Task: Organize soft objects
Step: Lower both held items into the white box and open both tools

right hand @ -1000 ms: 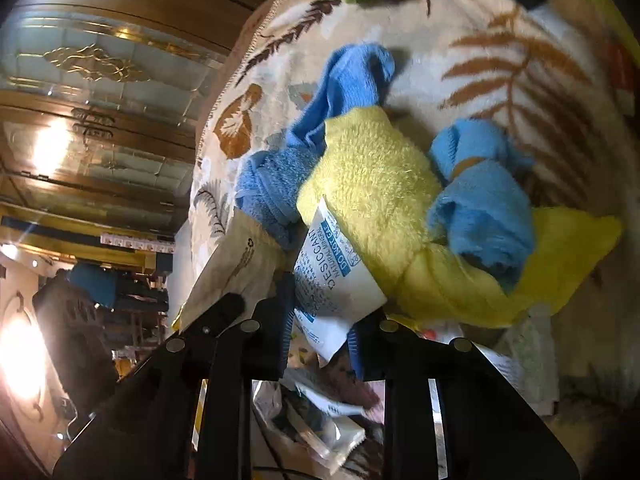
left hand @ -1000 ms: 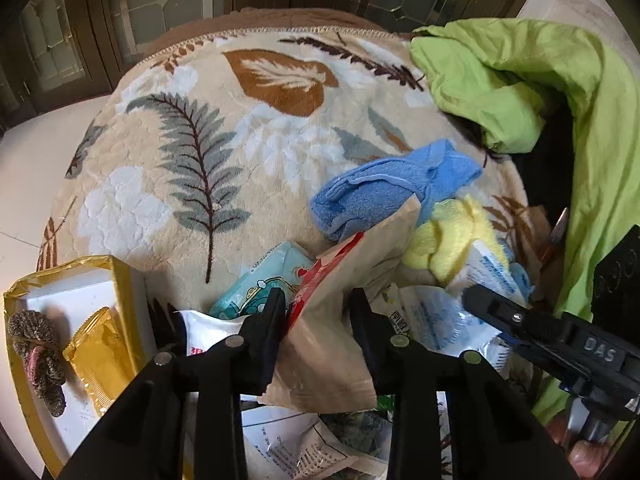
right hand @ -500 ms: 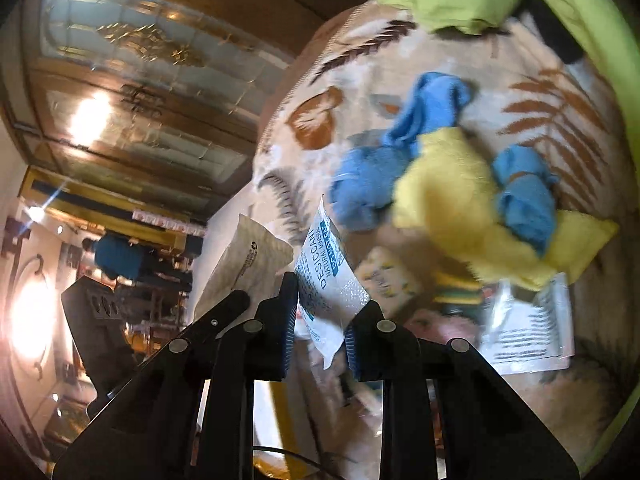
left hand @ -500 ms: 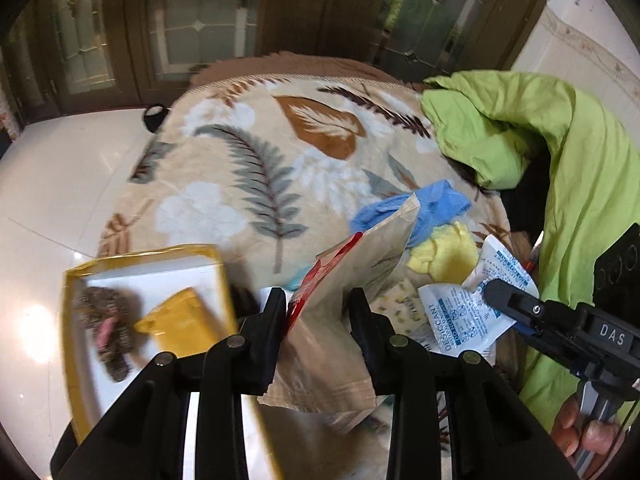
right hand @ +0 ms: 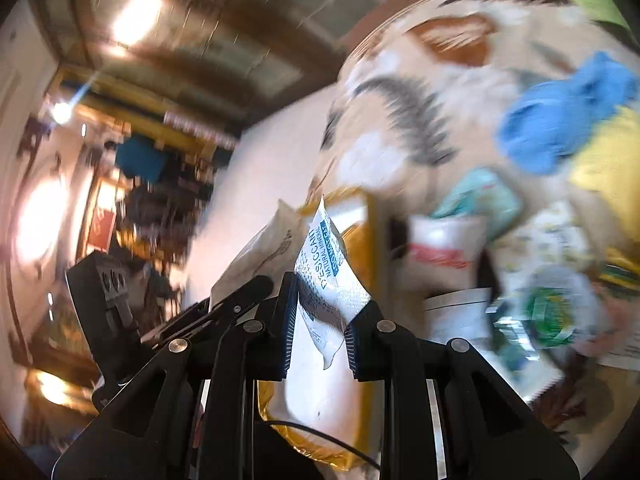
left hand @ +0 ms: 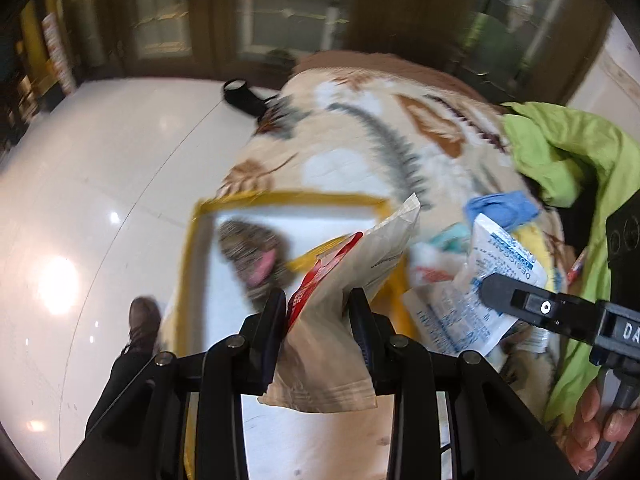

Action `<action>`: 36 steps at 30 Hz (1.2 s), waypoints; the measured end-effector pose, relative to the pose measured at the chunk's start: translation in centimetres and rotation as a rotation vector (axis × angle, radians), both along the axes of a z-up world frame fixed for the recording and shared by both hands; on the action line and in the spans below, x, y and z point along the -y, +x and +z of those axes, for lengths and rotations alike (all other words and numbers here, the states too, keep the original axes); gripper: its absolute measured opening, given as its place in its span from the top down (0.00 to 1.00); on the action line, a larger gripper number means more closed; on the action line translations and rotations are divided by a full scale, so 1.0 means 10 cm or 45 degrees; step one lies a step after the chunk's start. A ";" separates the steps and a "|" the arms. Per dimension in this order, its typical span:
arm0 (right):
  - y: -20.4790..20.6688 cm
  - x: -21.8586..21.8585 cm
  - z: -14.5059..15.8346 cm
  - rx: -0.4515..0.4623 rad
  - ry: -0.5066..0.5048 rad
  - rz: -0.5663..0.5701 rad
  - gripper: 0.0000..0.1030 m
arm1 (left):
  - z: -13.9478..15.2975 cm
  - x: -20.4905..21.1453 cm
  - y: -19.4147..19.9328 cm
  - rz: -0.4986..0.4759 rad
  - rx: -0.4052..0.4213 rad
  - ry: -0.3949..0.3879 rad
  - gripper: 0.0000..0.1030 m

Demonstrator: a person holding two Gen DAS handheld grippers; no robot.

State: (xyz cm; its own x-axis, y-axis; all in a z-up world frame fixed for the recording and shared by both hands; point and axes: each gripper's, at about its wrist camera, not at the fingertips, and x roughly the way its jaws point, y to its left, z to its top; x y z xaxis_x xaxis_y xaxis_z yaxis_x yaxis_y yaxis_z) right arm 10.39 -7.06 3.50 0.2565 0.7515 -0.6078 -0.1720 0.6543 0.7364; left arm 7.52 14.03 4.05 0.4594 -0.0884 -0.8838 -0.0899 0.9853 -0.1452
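Leaf-patterned bedding [left hand: 360, 152] and glossy white floor [left hand: 100, 184] fill the blurred background as you carry two packets off the pile. Your left gripper [left hand: 318, 312] is clamped on a beige paper pouch [left hand: 340, 320] with a red strip, now hanging over the yellow-rimmed white box [left hand: 288, 198]; a second ago that pouch sat low among the heap, with the box only at the picture's left edge. Inside the box lies a fuzzy brown toy [left hand: 252, 256] with a pink patch. Your right gripper [right hand: 320, 320] pinches a white desiccant sachet [right hand: 324, 276] with blue lettering, lifted clear of the yellow towel [right hand: 612, 172] it rested against earlier, and now held just beside the pouch, over the box's rim. Both views have swung away from the bed, bringing more floor and a brown shoe [left hand: 144, 320] into sight. Blue cloth [left hand: 504, 210], other wrappers and a green garment [left hand: 568, 152] remain behind on the bedding.
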 end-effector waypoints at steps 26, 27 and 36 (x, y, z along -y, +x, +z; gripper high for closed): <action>0.24 -1.08 -0.50 0.053 -0.301 0.210 0.68 | -0.41 -0.43 -0.11 0.215 -0.024 0.056 0.32; 0.21 -1.06 -0.49 0.059 -0.291 0.202 0.68 | -0.37 -0.42 -0.12 0.212 -0.008 0.071 0.32; -0.02 -0.37 -0.15 0.104 -0.200 0.080 0.68 | -0.01 -0.01 -0.24 0.127 0.141 0.124 0.31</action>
